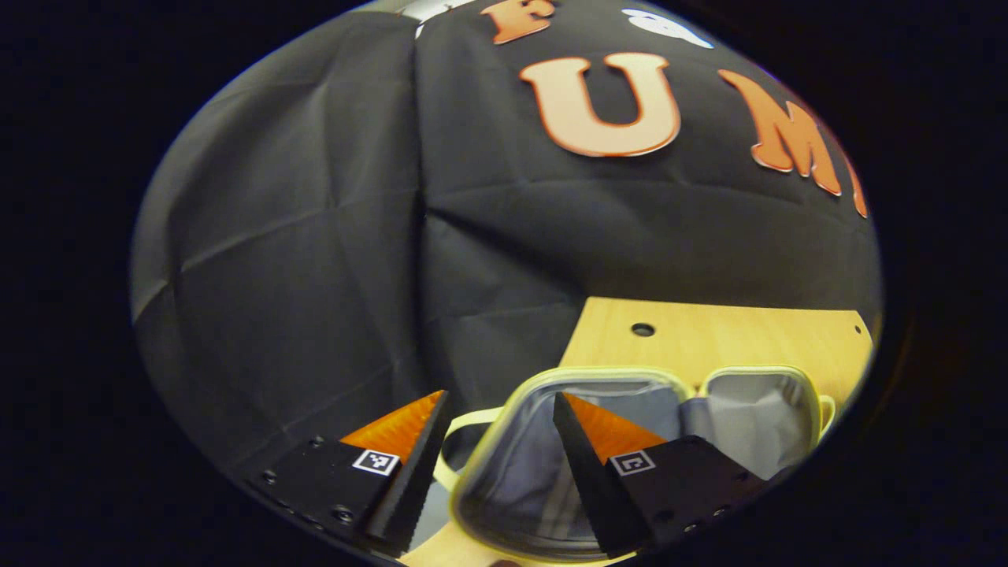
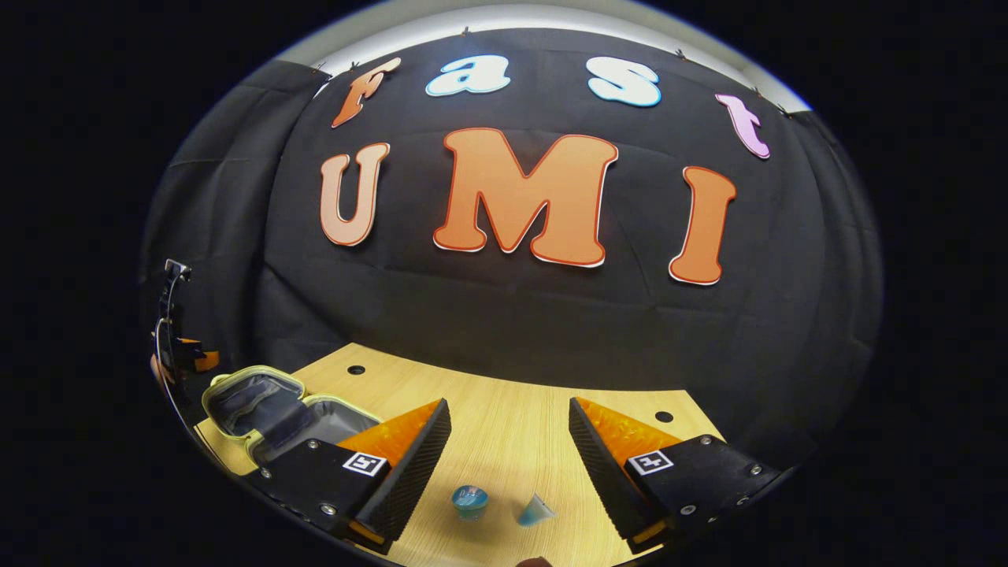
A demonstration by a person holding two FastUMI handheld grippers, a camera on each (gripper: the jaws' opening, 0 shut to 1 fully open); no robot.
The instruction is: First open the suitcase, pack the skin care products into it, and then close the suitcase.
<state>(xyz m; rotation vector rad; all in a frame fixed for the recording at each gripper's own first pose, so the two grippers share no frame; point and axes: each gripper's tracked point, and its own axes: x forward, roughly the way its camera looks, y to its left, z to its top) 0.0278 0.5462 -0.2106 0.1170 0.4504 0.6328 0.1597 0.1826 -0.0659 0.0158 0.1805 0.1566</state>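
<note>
Between right gripper (image 2: 510,449) jaws: two containers (image 2: 470,501).

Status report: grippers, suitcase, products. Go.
Left gripper open above the suitcase. Right gripper open, empty, over two skin care products on the table. Suitcase lies open, nothing packed in sight. No obstruction seen.

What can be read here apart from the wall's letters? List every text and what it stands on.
No readable text.
left gripper, right gripper: square coded markers, patterns, no words.
round blue product, cone-shaped product, on the table: too small to read.
open suitcase: no writing seen.
</note>
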